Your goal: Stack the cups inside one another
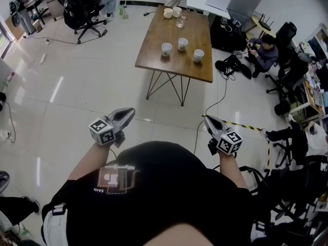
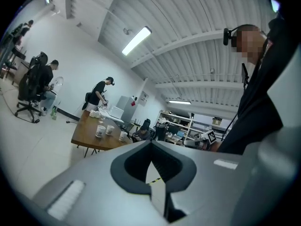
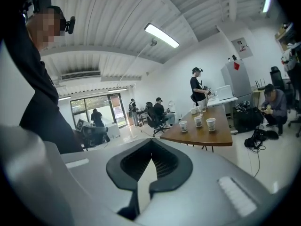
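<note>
Three white paper cups (image 1: 182,47) stand in a row on a wooden table (image 1: 154,53) far ahead of me; they also show small as the cups (image 2: 106,130) in the left gripper view and the cups (image 3: 197,122) in the right gripper view. More cups (image 1: 172,12) and a glass sit at the table's far end. My left gripper (image 1: 129,113) is shut and holds nothing, close in front of my body. My right gripper (image 1: 208,120) is also shut with nothing in it. Both are well short of the table.
A yellow-black taped cable (image 1: 241,124) crosses the white floor right of my right gripper. A seated person (image 1: 262,52) and bags are right of the table. Office chairs (image 1: 82,9) stand at the back left; desks and clutter line the right side.
</note>
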Demonstrator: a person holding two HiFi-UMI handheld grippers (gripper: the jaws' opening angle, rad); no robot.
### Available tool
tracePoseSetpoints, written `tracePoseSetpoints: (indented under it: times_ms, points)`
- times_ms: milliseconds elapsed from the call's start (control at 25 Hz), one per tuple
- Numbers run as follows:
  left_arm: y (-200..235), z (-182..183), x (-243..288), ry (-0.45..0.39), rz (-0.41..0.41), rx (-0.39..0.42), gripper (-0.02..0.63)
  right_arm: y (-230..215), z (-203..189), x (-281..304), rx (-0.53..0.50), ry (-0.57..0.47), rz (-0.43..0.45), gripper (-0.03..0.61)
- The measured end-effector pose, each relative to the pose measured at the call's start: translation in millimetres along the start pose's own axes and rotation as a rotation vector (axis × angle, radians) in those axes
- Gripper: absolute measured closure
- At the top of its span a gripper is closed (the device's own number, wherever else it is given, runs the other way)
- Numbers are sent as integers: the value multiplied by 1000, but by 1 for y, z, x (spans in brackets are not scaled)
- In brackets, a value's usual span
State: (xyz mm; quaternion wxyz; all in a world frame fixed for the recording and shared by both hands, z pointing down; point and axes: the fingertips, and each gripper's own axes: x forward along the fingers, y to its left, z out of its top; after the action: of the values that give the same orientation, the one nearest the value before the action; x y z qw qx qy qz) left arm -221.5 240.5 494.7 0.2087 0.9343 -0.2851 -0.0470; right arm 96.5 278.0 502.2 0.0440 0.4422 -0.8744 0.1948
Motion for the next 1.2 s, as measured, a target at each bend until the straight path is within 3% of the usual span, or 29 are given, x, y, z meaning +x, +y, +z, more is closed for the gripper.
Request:
tracePoseSetpoints:
  times_ms: [320,560,960,1200]
  points:
    - [96,45,32,44,-71,11,614,-11,25,88,34,17,-49,565]
    - [119,49,80,41,-50,-4,614,-73,36,109,56,25,-61,565]
    - [146,85,183,-15,143,22,614,-190,93,175,-67,93,119,563]
    - [153,101,240,-8,147,41,614,-239,123,208,-102,100,153,563]
